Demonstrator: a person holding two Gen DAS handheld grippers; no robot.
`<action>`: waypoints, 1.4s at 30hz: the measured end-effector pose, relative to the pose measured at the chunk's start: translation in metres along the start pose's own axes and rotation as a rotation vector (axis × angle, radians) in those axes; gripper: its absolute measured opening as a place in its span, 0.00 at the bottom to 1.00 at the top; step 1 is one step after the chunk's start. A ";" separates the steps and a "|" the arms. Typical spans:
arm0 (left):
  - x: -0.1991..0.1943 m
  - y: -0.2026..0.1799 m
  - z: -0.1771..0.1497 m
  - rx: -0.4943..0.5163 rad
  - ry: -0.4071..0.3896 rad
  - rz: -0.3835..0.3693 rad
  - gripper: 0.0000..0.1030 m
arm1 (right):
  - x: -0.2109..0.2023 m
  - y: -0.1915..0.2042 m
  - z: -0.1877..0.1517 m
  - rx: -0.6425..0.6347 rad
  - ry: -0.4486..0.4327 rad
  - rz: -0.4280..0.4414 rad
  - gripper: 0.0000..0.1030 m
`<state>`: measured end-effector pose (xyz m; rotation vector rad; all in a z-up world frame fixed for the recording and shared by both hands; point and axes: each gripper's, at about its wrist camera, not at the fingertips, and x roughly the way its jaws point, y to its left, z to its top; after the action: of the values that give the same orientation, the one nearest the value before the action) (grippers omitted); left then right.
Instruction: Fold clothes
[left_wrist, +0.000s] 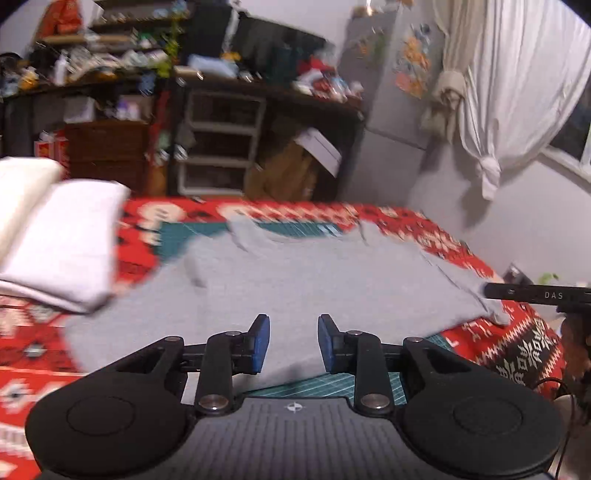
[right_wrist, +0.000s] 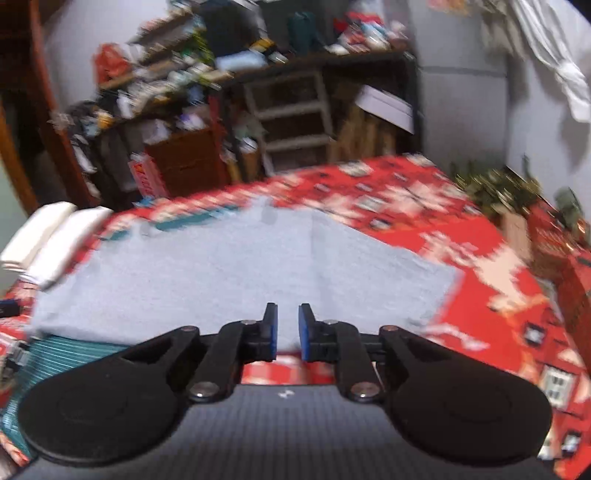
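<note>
A grey T-shirt (left_wrist: 295, 280) lies spread flat on the red patterned cloth, neck toward the far side. In the right wrist view the same grey T-shirt (right_wrist: 236, 273) fills the middle, with a crease running down it. My left gripper (left_wrist: 293, 341) hovers open over the shirt's near hem, nothing between its blue pads. My right gripper (right_wrist: 287, 330) is open with a narrower gap, just above the shirt's near edge and holding nothing. The right gripper's black finger (left_wrist: 535, 294) shows at the shirt's right sleeve in the left wrist view.
Folded white garments (left_wrist: 62, 243) are stacked at the left of the table. A green cutting mat (left_wrist: 325, 384) lies under the shirt on the red patterned cloth (right_wrist: 480, 295). Cluttered shelves (left_wrist: 221, 140) and a tied white curtain (left_wrist: 517, 92) stand behind. Plants (right_wrist: 498, 184) sit at the far right.
</note>
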<state>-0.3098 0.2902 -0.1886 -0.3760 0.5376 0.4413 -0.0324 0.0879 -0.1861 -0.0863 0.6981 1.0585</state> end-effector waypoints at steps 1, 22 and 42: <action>0.013 -0.002 -0.001 -0.015 0.029 -0.010 0.09 | 0.001 0.013 -0.001 -0.006 -0.014 0.033 0.12; 0.045 0.020 -0.017 -0.189 0.127 -0.078 0.06 | 0.097 0.177 -0.025 -0.246 0.214 0.150 0.10; 0.045 0.024 -0.020 -0.181 0.116 -0.101 0.06 | 0.074 0.122 -0.035 -0.173 0.141 -0.034 0.11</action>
<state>-0.2946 0.3149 -0.2351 -0.6029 0.5899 0.3736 -0.1277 0.1935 -0.2240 -0.3233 0.7289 1.0863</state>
